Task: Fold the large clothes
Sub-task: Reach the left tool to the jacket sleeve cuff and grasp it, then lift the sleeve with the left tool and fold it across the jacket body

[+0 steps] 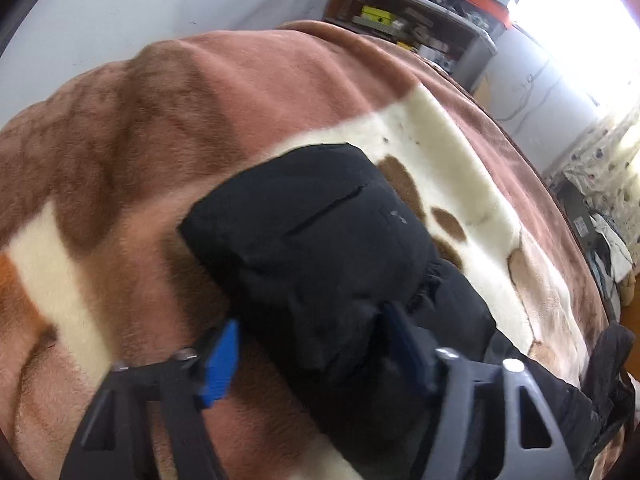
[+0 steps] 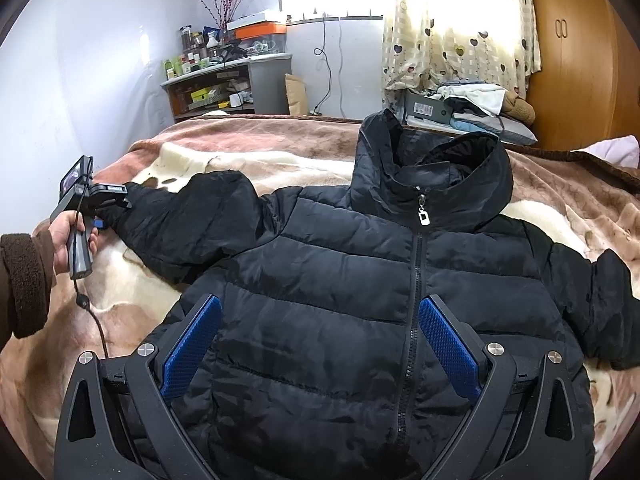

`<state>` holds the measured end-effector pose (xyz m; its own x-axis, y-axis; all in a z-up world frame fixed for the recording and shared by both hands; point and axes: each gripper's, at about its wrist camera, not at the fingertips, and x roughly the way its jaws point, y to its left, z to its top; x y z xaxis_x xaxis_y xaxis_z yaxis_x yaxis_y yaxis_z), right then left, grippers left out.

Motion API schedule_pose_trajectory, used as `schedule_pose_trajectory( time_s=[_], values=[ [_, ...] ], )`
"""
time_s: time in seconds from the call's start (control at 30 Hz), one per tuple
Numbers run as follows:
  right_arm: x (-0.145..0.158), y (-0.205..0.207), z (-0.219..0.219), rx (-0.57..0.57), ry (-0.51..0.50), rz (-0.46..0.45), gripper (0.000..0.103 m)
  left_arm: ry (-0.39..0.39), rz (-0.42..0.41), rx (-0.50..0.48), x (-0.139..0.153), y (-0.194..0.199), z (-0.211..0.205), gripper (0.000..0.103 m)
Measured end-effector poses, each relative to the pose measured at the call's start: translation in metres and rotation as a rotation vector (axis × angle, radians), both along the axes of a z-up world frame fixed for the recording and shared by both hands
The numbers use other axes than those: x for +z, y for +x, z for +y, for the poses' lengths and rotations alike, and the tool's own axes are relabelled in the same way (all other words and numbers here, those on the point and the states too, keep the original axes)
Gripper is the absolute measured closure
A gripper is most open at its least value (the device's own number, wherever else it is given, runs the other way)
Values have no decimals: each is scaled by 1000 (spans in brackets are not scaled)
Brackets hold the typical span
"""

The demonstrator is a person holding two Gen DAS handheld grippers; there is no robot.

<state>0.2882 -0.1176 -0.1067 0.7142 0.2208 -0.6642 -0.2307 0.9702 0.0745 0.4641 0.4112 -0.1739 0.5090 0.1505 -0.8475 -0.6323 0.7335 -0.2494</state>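
Presently, the black puffer jacket [image 2: 340, 280] lies front-up and zipped across the blanket [image 2: 248, 136] on the bed, filling the centre of the right wrist view, hood [image 2: 452, 172] toward the top of the frame, both sleeves spread outward. The right tool [image 2: 320, 344] hovers over the jacket's lower front, its blue pads [image 2: 192, 348] well apart and gripping nothing. At the left edge of that view, the left hand [image 2: 66, 240] holds the left tool [image 1: 316, 352] at the end of the sleeve [image 1: 320, 240]. In the left wrist view (somewhat blurred) the sleeve cuff sits between the parted fingers; whether they pinch it I cannot tell. A cluttered shelf [image 2: 224, 88] stands at upper left.
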Motion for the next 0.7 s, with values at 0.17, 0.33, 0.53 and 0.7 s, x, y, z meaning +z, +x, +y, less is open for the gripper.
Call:
schedule_pose_trajectory(
  time_s=[0.17,0.33,0.53,0.7],
  values=[
    [1,-2,-2,-14,7,0,4,-19,-42,-10,6,0,-7,88],
    [5,-5,-7,-28,12,-6,4,87,-120,-90,41,-11,-37,93],
    [12,-13,-20,-60,22,-18,4,234,-323,-266,113,-52,-110,93],
    [23,-24,-41,-98,40,-45,4,257,-415,-452,147,-86,-191,92]
  ],
)
